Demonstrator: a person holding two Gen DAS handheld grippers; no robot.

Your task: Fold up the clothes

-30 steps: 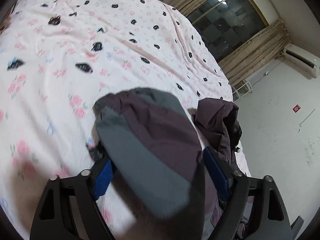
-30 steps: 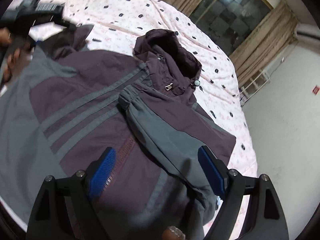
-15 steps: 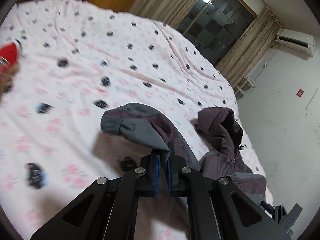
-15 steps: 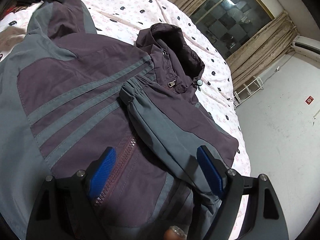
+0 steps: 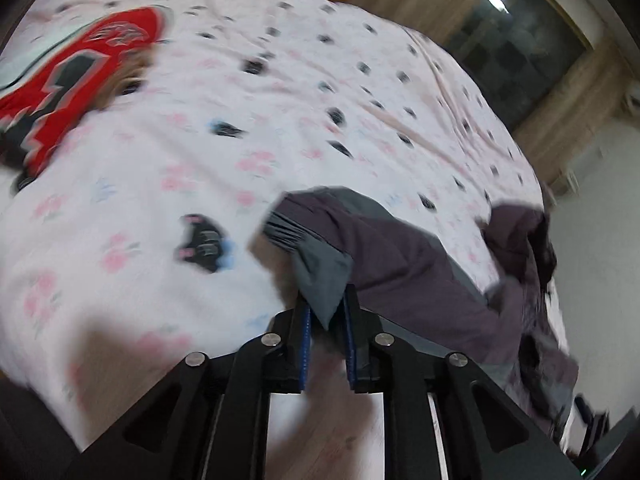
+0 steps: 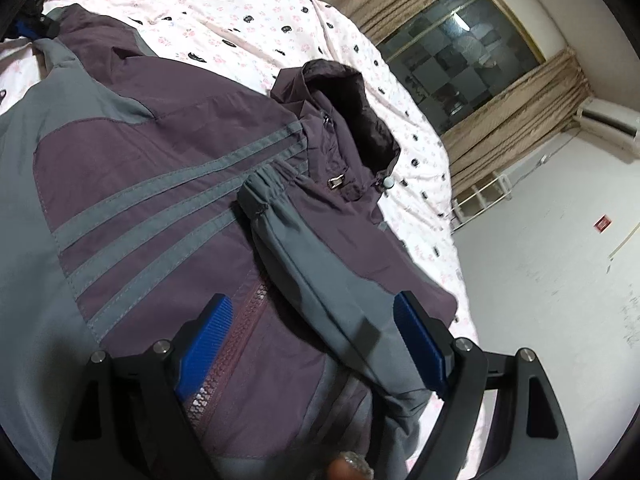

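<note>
txt: none legible | red wall sign (image 6: 603, 224) too small | red garment (image 5: 76, 76) print blurred

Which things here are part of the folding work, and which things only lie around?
Part of the job:
- purple and grey jacket, spread on the bed
- its sleeve, pinched in the left gripper
- other sleeve, folded across the chest
- right gripper, open above the jacket

Only lying about:
- red garment
- floral bedsheet
- curtains

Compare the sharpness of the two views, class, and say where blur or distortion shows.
Left wrist view: motion-smeared, bedsheet prints and red garment streaked. Right wrist view: crisp, jacket stripes and zipper clear. Both: fisheye bending, dark corners.
</note>
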